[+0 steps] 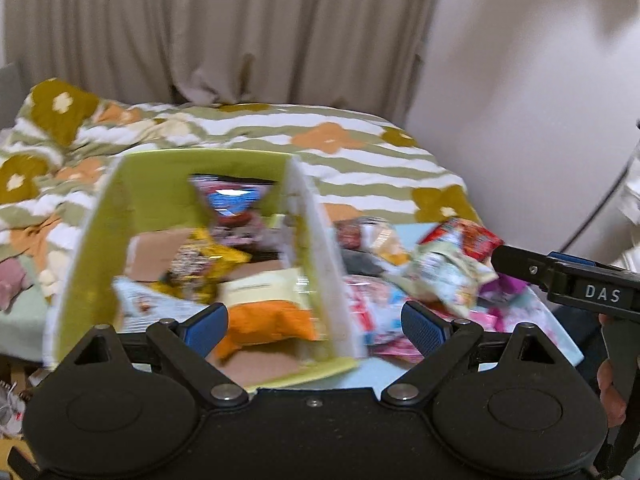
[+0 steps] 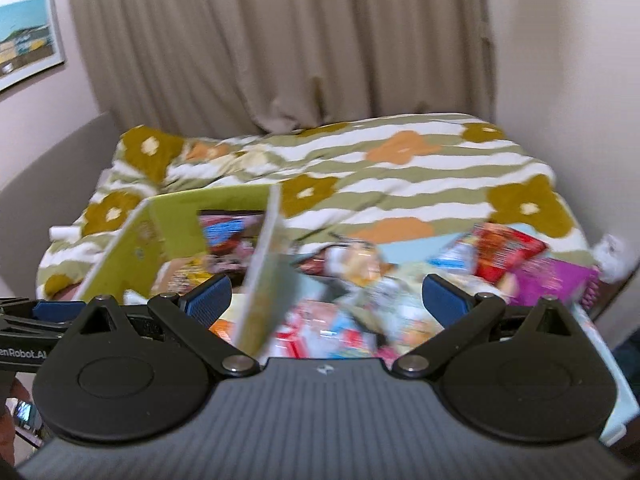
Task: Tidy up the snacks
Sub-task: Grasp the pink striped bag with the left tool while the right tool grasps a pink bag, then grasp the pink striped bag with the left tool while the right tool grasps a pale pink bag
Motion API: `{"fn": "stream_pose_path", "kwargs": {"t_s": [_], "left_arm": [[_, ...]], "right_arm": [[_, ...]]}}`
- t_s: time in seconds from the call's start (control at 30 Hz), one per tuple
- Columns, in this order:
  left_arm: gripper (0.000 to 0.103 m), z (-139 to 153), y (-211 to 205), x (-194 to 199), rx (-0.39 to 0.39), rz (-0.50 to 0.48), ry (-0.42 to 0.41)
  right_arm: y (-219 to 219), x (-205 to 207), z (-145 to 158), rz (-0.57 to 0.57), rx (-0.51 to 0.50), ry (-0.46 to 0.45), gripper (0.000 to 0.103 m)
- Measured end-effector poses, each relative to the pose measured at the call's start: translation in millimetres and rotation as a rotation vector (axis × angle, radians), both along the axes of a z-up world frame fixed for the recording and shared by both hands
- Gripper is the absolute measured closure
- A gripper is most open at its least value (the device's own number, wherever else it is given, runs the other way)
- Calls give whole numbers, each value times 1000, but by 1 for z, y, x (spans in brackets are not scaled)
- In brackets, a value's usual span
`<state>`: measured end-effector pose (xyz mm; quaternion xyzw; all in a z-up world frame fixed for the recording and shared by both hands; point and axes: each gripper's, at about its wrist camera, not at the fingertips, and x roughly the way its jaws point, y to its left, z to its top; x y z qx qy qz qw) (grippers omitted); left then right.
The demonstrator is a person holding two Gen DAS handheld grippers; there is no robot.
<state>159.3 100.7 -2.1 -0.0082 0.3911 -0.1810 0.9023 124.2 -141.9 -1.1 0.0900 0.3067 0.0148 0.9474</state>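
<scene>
Beige curtain (image 2: 280, 40) across the back wall. Bed with striped floral duvet (image 2: 400, 176), olive and orange flowers, rumpled at left. Framed coastal picture (image 2: 28, 36) on left wall. Pink cloth (image 1: 12, 284) at duvet's left edge, blurred.

Home bedrm: bed (image 2: 400, 184), curtains (image 2: 280, 40).

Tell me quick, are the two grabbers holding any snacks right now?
Left gripper: open, nothing between its fingers.
Right gripper: open, holding nothing.
</scene>
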Motion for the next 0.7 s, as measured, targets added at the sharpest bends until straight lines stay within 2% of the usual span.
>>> {"fn": "stream_pose_path", "kwargs": {"t_s": [0.2, 0.33, 0.53, 0.7], "left_arm": [[7, -17, -71, -8, -14, -60, 38], [7, -33, -120, -10, 29, -102, 27], [8, -65, -173, -7, 167, -173, -28], [8, -99, -199, -1, 256, -204, -23]], "right_arm": [[-65, -19, -14, -62, -30, 28, 0], [-102, -29, -24, -69, -80, 42, 0], [-152, -30, -50, -91, -67, 92, 0], [-177, -24, -74, -100, -63, 128, 0]]}}
